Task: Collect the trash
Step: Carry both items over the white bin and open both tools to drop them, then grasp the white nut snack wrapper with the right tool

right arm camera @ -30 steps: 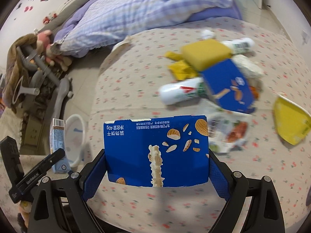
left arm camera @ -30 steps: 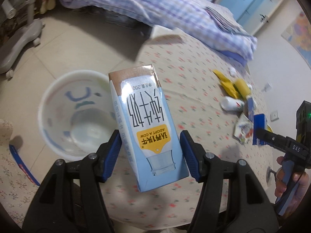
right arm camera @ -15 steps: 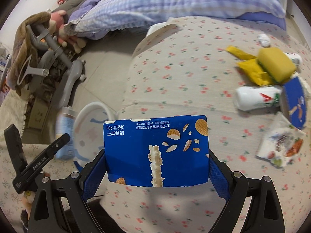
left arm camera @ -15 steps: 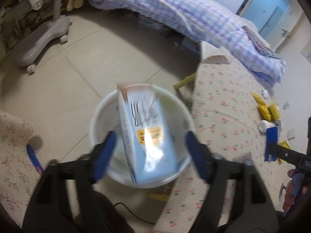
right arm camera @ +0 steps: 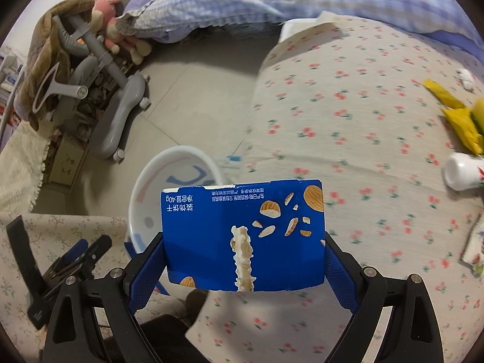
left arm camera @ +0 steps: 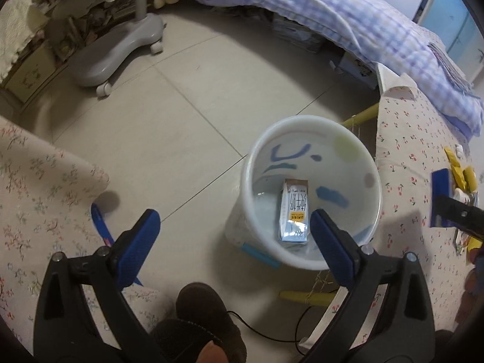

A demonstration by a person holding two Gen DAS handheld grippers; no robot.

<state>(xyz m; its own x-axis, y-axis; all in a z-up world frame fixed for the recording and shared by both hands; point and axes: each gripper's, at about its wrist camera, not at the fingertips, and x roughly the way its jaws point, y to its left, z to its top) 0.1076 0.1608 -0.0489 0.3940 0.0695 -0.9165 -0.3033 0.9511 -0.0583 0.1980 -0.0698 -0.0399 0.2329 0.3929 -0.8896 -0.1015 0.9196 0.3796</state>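
Pale blue and white, the milk carton (left arm camera: 295,211) now lies flat on the bottom of the white bin (left arm camera: 311,124), which stands on the tiled floor just beside the table with the flowered cloth (left arm camera: 405,163). A second ago that carton was pinched in the left gripper (left arm camera: 234,243) over the table edge; its jaws have just been opening, and they stand spread wide with nothing between them, hanging above the bin's near rim. So one piece of trash counts as collected, and that hand is free for another.

The right gripper (right arm camera: 243,260) has its pads pressed on both ends of a blue biscuit box (right arm camera: 243,236), carried from over the table toward the bin (right arm camera: 145,187), which shows just behind the box. Dropping it there looks like the next step.

More litter waits on the cloth: a yellow wrapper (right arm camera: 456,112) and a white bottle (right arm camera: 462,172).
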